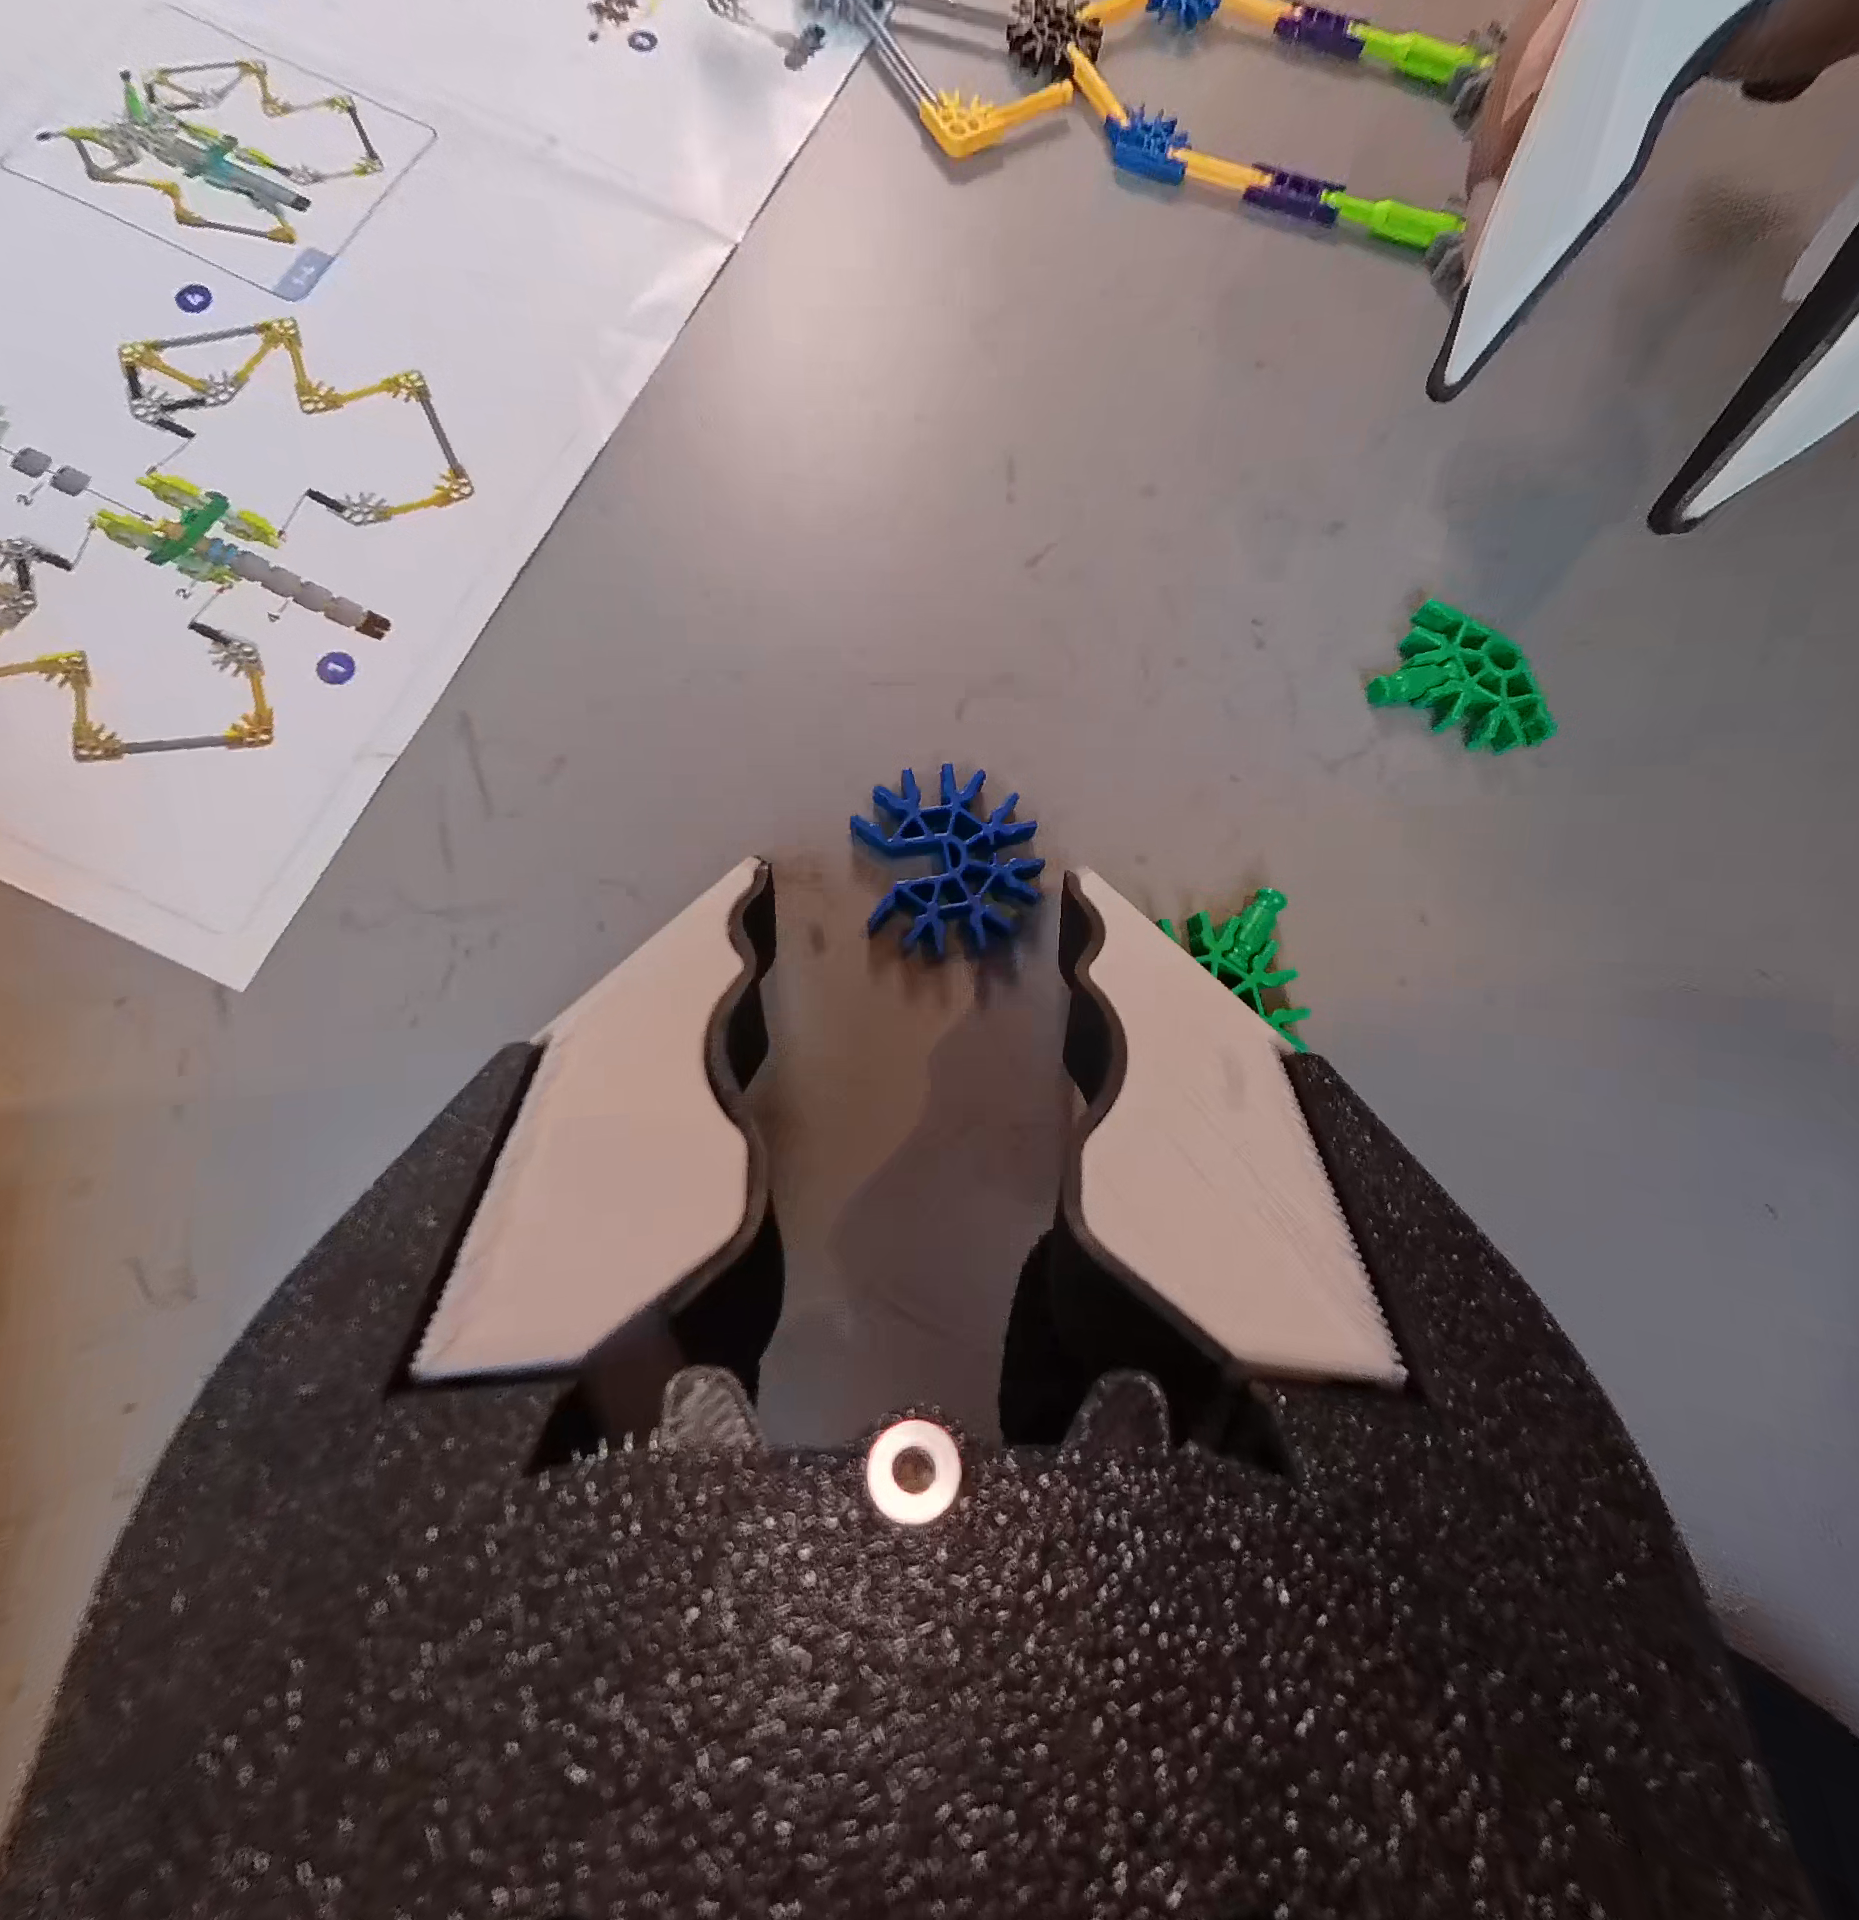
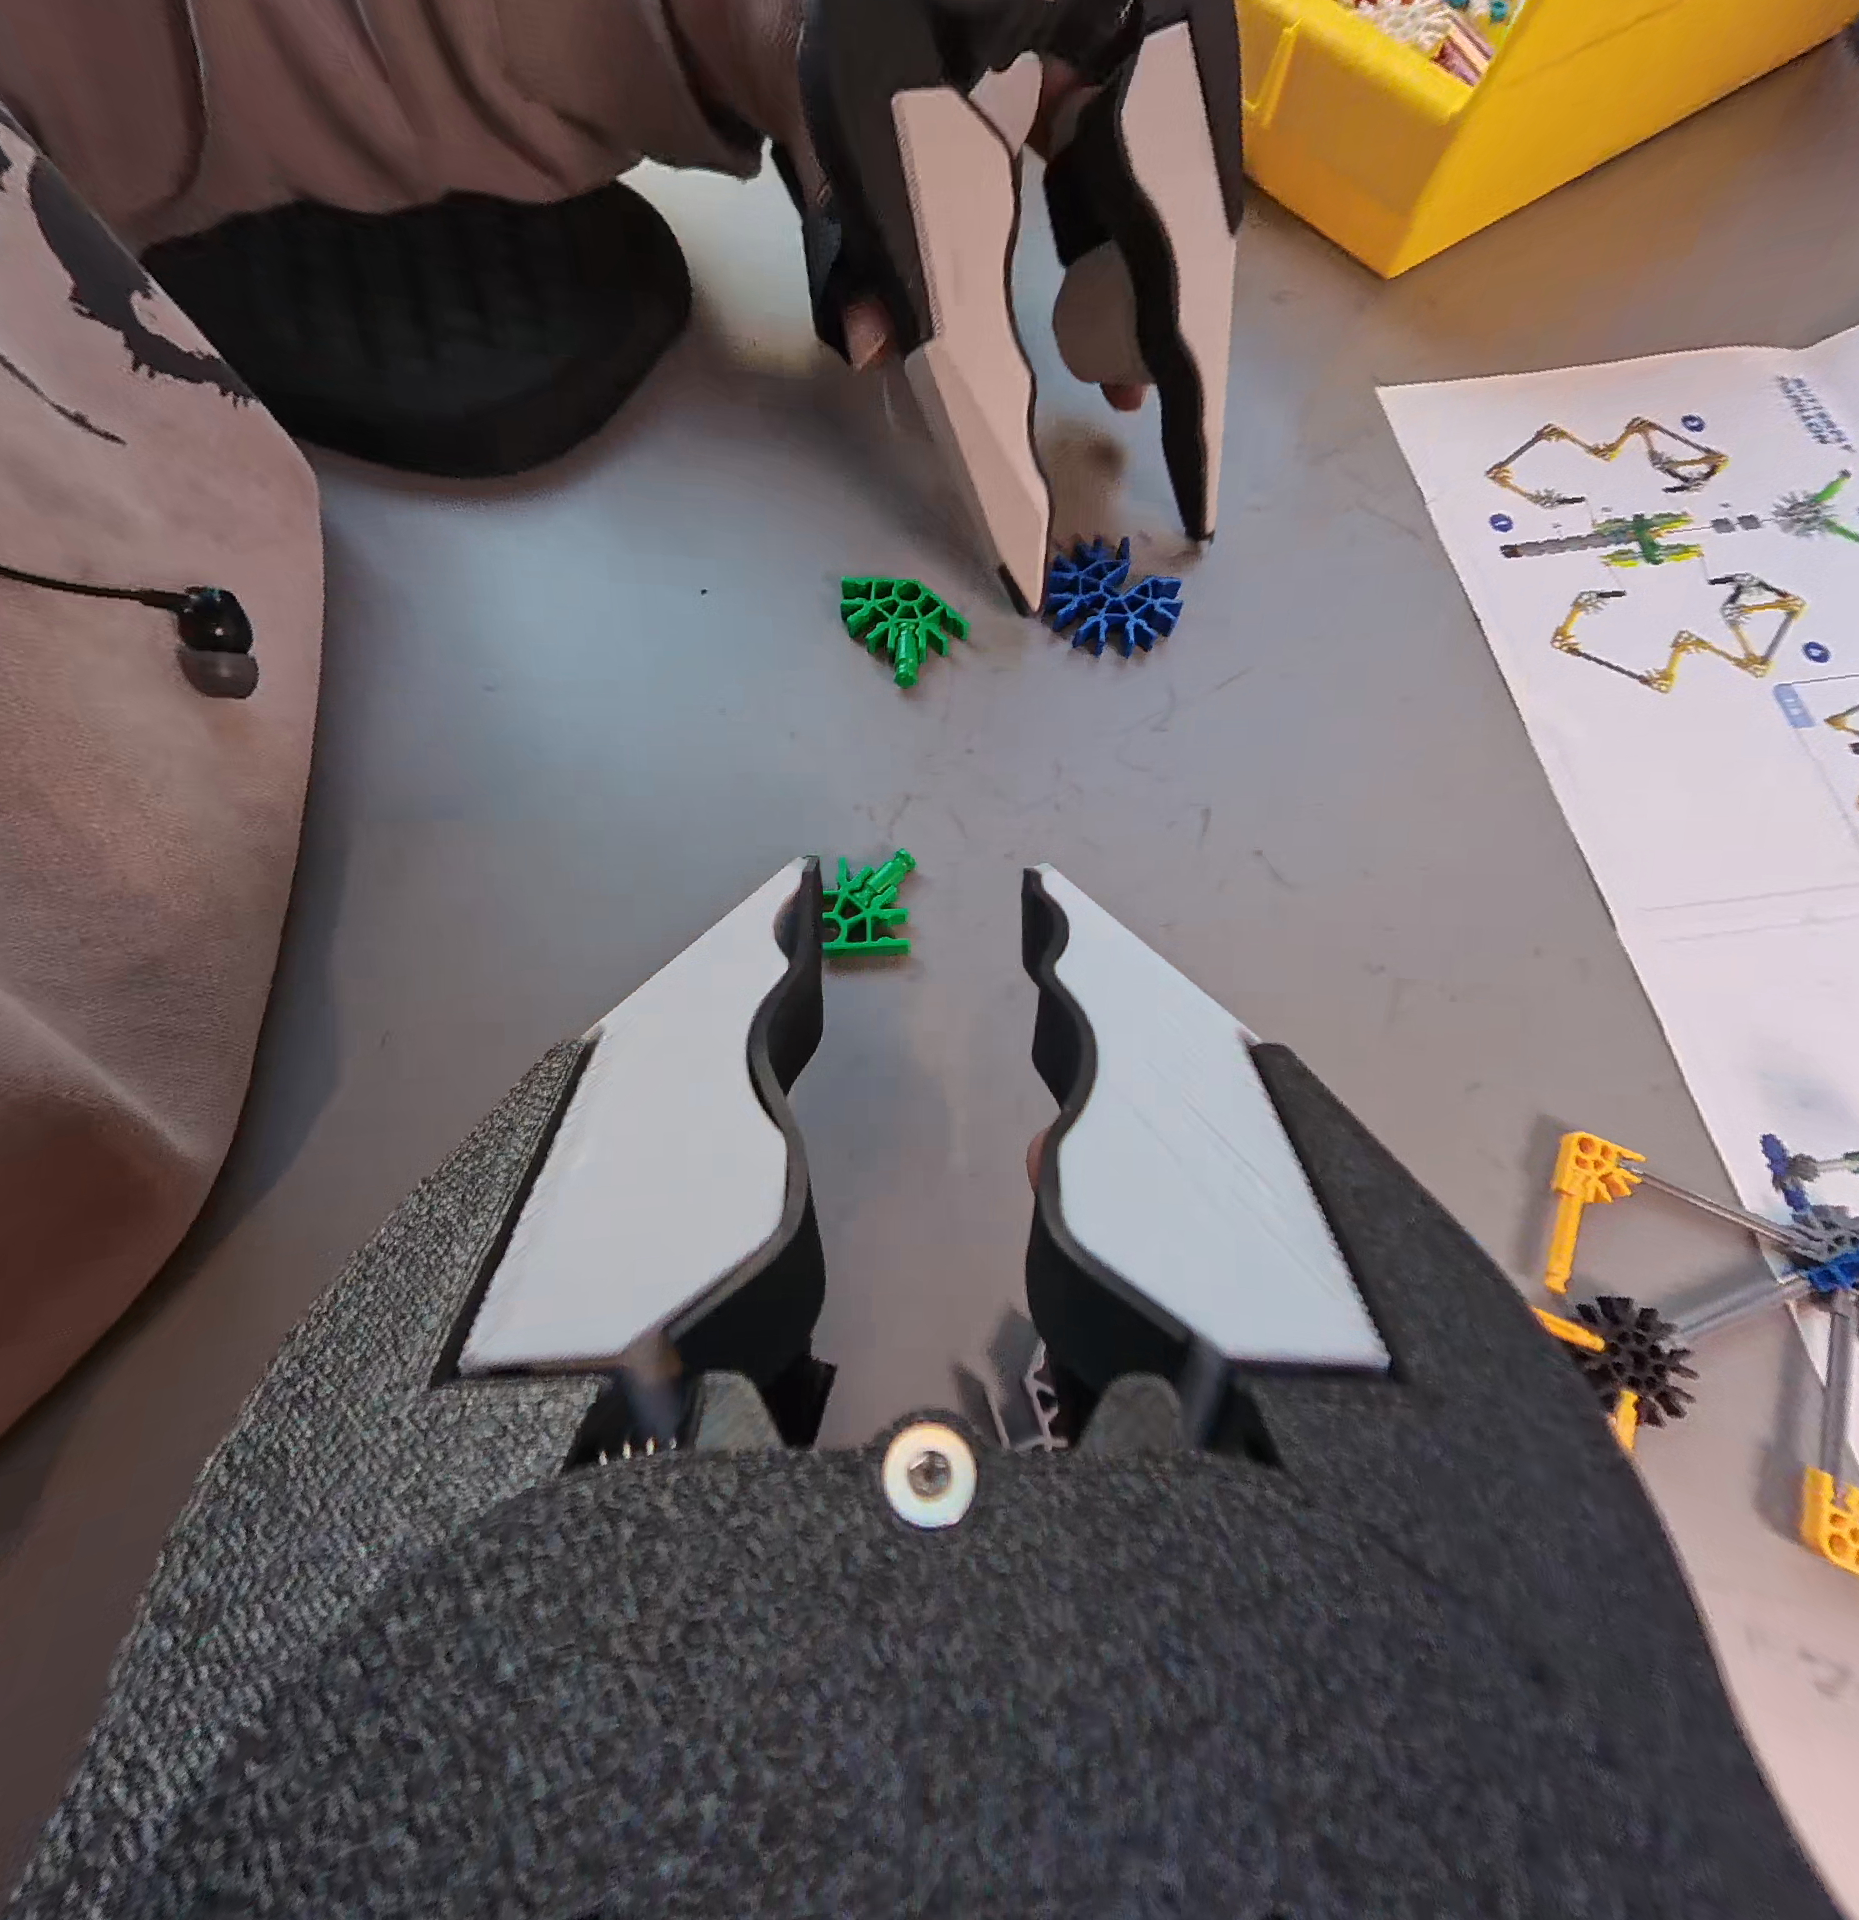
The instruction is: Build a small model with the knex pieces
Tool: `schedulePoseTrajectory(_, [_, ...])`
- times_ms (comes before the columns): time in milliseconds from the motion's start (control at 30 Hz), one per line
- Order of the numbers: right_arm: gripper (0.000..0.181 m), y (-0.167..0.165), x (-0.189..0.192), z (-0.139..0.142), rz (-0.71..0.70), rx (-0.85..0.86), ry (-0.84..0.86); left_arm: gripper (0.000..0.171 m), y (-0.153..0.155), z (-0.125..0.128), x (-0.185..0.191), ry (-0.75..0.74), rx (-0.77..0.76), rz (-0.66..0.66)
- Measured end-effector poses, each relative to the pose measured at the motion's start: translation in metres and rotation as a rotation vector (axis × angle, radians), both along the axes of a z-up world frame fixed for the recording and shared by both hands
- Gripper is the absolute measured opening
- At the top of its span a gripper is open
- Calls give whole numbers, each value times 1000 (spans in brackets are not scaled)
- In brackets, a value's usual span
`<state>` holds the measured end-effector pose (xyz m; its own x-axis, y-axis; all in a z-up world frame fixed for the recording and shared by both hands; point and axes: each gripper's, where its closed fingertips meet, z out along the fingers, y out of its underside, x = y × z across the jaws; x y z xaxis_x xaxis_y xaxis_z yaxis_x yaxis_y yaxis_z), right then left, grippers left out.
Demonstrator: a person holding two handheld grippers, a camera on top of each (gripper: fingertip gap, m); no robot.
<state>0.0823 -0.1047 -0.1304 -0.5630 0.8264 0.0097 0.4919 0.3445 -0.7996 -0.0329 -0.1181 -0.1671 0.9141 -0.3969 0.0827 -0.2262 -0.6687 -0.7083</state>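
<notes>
Our left gripper [image 1: 914,883] stands spread about the blue snowflake connector [image 1: 951,862], ungrasped; our right gripper [image 2: 920,883] hangs spread, empty, beside a green connector [image 2: 868,909] on the grey table [image 2: 592,779].

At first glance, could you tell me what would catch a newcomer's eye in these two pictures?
The blue connector lies on the grey table, just ahead of the open left gripper. A green connector lies beside one fingertip of the open right gripper, and another green connector lies nearer the blue one. A yellow bin stands beyond them, and an instruction sheet lies alongside.
</notes>
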Motion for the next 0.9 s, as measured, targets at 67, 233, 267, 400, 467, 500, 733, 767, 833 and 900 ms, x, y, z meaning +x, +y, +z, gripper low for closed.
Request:
schedulePoseTrajectory(67, [36,2,-4,-1,-22,0,18,46,4,-3,3,53,2,-14])
schedulePoseTrajectory(233, [33,7,-9,4,-79,-23,73,30,7,-2,10,82,18,-19])
schedulePoseTrajectory(267, [32,10,-10,5,-94,-26,79,29,7,-2,11,95,23,-22])
schedulePoseTrajectory(400, [31,17,-14,6,-146,-40,101,29,9,2,18,122,68,-57])
schedulePoseTrajectory(467, [31,18,-17,8,-167,-43,116,29,10,8,26,141,111,-90])
schedulePoseTrajectory(500, [31,17,-19,9,-176,-47,120,29,11,11,30,149,136,-108])
schedulePoseTrajectory(733, [34,6,-27,-5,-153,45,88,28,5,28,77,81,254,-307])
schedulePoseTrajectory(767, [36,3,-28,-8,-139,48,74,28,4,29,82,73,260,-332])
schedulePoseTrajectory(833, [44,-3,-29,-10,-119,42,54,28,1,28,91,64,263,-384])
schedulePoseTrajectory(900, [49,-3,-29,-15,-106,74,39,28,-1,25,94,88,261,-415])
